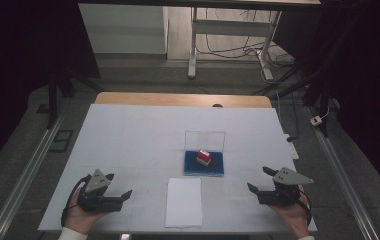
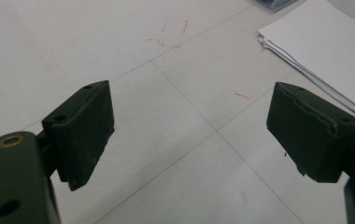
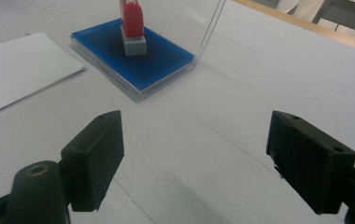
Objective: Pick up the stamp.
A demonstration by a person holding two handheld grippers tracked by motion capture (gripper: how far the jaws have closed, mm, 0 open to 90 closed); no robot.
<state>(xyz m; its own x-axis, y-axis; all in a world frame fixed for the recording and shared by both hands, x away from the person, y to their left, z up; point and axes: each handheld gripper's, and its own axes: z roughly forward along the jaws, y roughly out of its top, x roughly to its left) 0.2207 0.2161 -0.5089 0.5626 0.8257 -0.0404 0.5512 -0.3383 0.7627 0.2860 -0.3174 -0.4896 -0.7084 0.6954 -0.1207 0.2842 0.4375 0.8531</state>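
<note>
Black-jawed, each hand-held gripper, left (image 1: 120, 187) and right (image 1: 259, 180), rests low at the table's (image 1: 128, 135) near edge, jaws spread, empty.

So the counter (image 1: 128, 135) is covered in white sheeting with a wooden edge (image 1: 183, 99) peeking out at the far side. There are a few faint red scribble marks (image 2: 171, 32) on the white surface. Behind it there's a white frame stand (image 1: 228, 35) and loose cables (image 1: 238, 50) on the floor.
</note>
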